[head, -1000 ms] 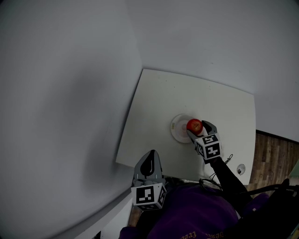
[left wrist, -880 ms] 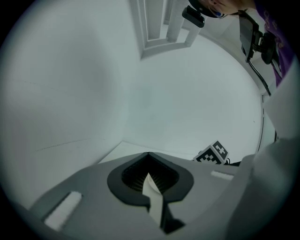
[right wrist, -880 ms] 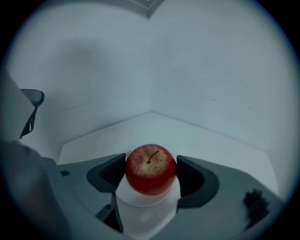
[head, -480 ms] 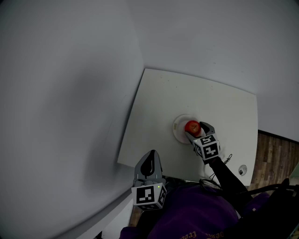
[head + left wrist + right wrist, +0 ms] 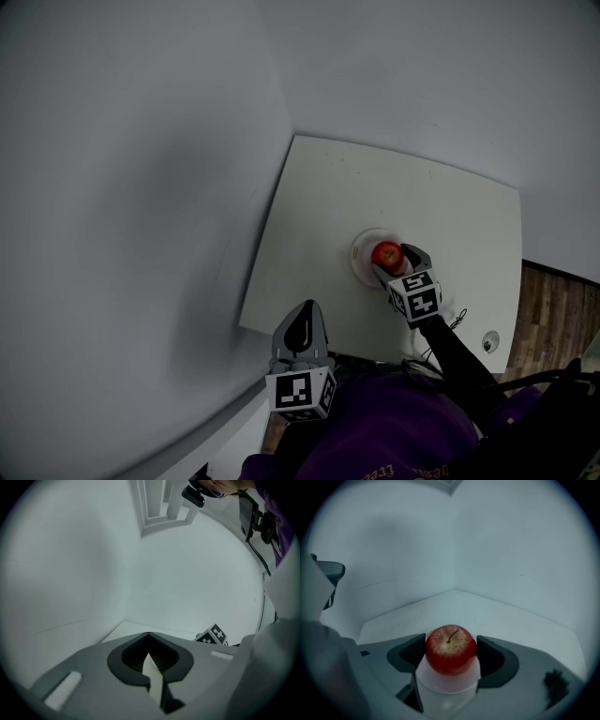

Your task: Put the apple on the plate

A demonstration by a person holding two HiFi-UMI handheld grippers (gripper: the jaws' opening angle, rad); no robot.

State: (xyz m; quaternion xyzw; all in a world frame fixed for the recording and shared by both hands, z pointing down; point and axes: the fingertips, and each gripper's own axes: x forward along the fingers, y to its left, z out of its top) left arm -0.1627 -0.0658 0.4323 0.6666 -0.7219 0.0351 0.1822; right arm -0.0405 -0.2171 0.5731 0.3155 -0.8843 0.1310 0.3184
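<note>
Pale grey walls [image 5: 141, 187] meet in a corner behind the white bench [image 5: 375, 187], and a strip of wooden floor [image 5: 553, 309] shows at 3 o'clock of the bench in the head view. On the bench, toward 5 o'clock of its middle, sits a round white plate [image 5: 361, 253].

My left gripper [image 5: 300, 323] hangs off the bench's near edge, at 7 o'clock of the plate and well apart from it. Its jaws are pressed together with nothing between them. My right gripper [image 5: 392, 259] reaches in from 5 o'clock of the plate. Its jaws are clamped on either side of the red apple [image 5: 451, 648].

The apple is stem-up, directly over the plate with the white rim showing just beneath it. I cannot tell whether the apple touches the plate.
</note>
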